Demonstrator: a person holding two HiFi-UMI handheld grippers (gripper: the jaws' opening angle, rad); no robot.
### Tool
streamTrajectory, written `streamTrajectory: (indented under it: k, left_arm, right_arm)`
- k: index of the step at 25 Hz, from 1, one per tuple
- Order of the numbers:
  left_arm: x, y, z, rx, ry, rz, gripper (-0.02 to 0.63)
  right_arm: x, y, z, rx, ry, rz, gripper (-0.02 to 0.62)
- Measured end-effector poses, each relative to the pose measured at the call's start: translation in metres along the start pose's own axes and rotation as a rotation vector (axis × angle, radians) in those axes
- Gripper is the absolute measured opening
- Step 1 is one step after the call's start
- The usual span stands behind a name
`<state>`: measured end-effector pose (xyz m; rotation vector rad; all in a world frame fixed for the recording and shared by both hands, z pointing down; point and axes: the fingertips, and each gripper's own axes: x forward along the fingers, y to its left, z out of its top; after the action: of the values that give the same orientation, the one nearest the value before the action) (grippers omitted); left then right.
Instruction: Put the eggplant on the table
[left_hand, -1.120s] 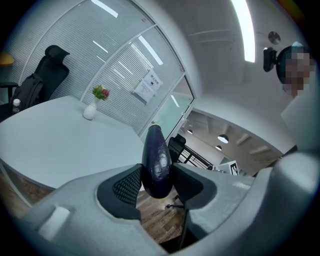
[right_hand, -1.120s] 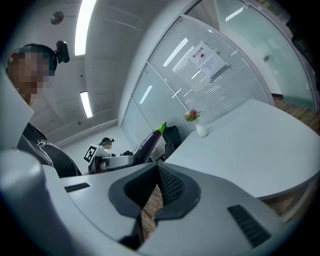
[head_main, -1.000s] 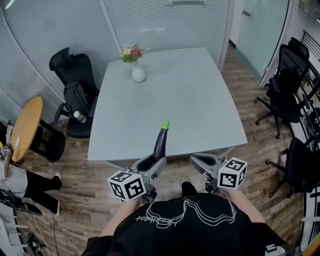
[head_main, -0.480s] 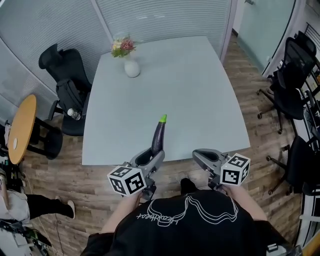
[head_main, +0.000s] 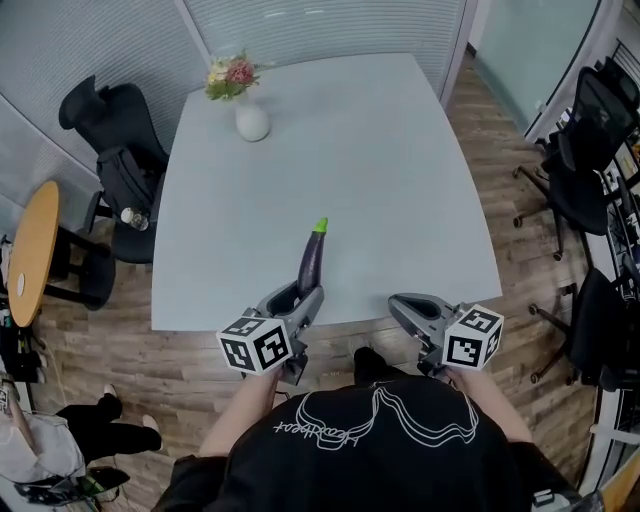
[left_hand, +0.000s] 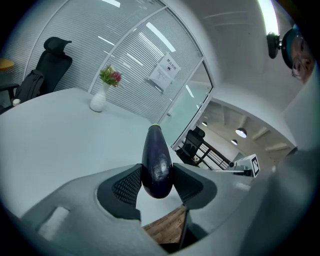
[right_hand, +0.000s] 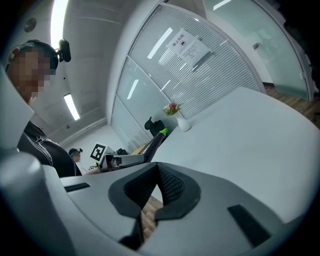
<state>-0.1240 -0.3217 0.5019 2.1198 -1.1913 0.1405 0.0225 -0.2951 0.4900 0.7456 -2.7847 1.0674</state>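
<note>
A dark purple eggplant (head_main: 311, 262) with a green stem end sticks out forward from my left gripper (head_main: 300, 297), whose jaws are shut on its thick end. It hangs over the near edge of the pale grey table (head_main: 380, 180). In the left gripper view the eggplant (left_hand: 156, 160) sits pinched between both ribbed pads (left_hand: 127, 185), its tip pointing across the table. My right gripper (head_main: 402, 304) hovers at the table's near edge, to the right of the left one, shut with nothing in it. The right gripper view shows its pads (right_hand: 170, 186) meeting at the tips, with the eggplant (right_hand: 155, 140) off to the left.
A white vase with flowers (head_main: 250, 118) stands at the table's far left corner. A black office chair (head_main: 110, 135) stands left of the table, more chairs (head_main: 590, 130) to the right. A round wooden side table (head_main: 30, 255) is far left. Glass walls close off the back.
Both grippers have come forward and lower toward the table; the eggplant now reaches further over its near edge. The left grip on it is unchanged.
</note>
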Motion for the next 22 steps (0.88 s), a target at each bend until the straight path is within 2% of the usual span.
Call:
streamTrajectory:
  k: [5,13,22]
  left_arm:
    - [0.018,0.026,-0.005,0.069,0.046,0.069,0.202]
    - [0.049,0.065,-0.021,0.065,0.135,0.123,0.202]
    - [0.080,0.102,-0.045,0.111,0.217,0.192,0.202]
  right_arm:
    - [0.005,-0.019,0.001,0.025,0.005,-0.012,0.009]
    - [0.014,-0.049,0.002,0.068,0.012,-0.039,0.009]
    - [0.023,-0.073,-0.004,0.104,0.034,-0.063,0.009]
